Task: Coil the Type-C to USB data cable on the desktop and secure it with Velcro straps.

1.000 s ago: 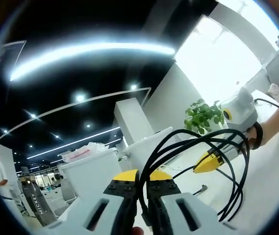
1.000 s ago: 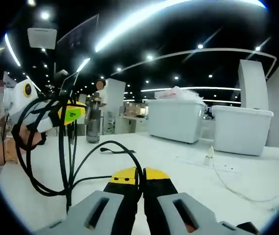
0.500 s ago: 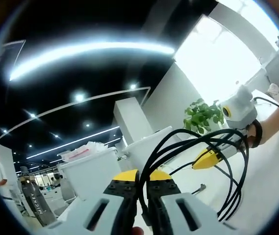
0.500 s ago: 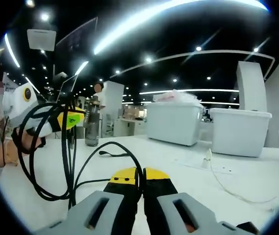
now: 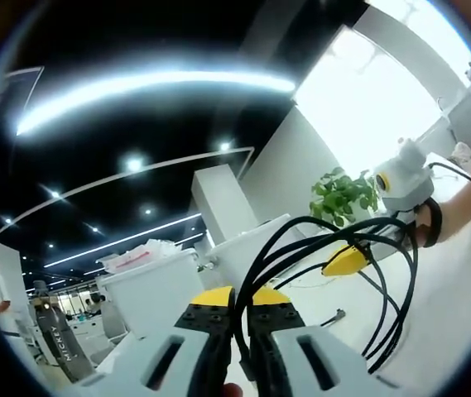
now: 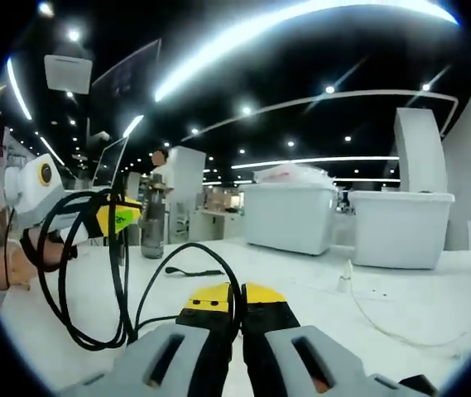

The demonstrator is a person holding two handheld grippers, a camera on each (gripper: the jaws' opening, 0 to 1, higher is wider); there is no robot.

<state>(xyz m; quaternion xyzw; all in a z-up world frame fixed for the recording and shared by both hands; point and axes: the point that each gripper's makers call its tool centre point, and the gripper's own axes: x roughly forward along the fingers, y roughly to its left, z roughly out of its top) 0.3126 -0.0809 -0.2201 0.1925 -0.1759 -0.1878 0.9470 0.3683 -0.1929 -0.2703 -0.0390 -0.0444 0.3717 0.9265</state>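
Item: black data cable [image 6: 119, 289], light and limp, several loose loops hanging above the white worktop [image 6: 301, 281]. Left claw [image 5: 237, 318] pinches the bundled strands; right claw [image 6: 237, 306] pinches one run. Best hold, probably: where strands cross.

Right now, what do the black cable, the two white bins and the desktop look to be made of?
Black cable: seems rubber or soft plastic sheathing, matte; it bends in smooth loops without kinks. White bins: likely molded plastic, slightly translucent, with lipped lids. Desktop: smooth white surface, probably laminate, with faint sheen; the core cannot be told.
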